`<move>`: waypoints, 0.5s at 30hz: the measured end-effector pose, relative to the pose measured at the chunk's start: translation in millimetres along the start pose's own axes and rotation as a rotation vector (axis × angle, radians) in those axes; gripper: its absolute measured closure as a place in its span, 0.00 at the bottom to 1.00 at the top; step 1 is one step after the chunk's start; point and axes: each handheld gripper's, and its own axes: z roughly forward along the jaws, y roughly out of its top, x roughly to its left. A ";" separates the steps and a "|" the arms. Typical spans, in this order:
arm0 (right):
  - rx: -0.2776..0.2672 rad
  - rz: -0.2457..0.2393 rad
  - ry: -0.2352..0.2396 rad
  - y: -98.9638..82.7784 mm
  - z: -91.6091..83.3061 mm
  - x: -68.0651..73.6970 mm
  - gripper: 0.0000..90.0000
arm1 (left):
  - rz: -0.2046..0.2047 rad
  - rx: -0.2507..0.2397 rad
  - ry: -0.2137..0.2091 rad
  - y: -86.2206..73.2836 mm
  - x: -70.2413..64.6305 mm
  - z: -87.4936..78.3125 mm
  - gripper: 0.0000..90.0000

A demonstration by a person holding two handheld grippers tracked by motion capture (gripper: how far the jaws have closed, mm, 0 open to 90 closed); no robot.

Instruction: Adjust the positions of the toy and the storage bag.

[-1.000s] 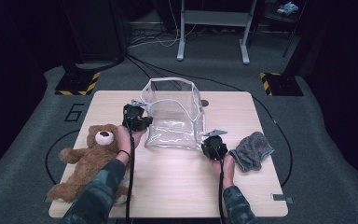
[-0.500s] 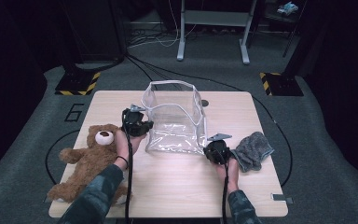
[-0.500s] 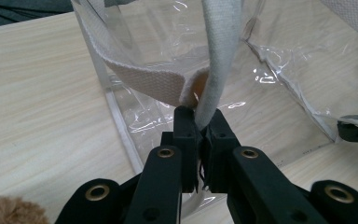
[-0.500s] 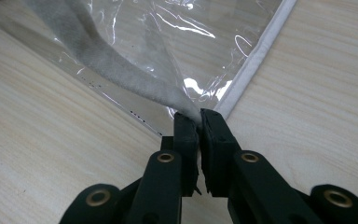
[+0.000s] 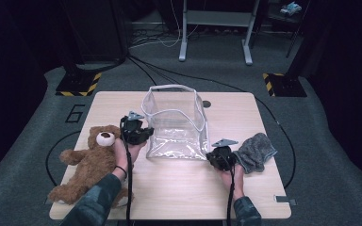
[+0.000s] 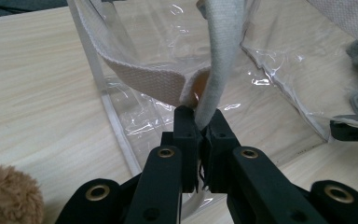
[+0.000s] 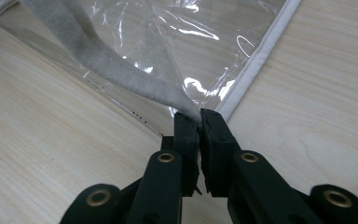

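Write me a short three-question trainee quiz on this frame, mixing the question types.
1. True or false: the left tool is shut on the white fabric trim of the clear plastic bag.
2. Which thing lies just to the right of the right tool in the high view? A) the teddy bear B) the grey cloth C) a cup
3. Fill in: the teddy bear lies at the table's ____ edge in the high view.

Key
1. True; the trim is pinched between its jaws.
2. B, the grey cloth.
3. Left.
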 end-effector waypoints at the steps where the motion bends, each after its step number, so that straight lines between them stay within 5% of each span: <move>1: 0.002 0.013 0.006 -1.2 -0.9 1.3 0.96 | 0.000 -0.002 -0.002 -1.2 -0.4 -1.1 0.95; 15: 0.001 0.000 0.033 -16.5 -14.3 10.7 0.96 | 0.015 -0.012 -0.013 -18.0 -8.7 -16.5 0.95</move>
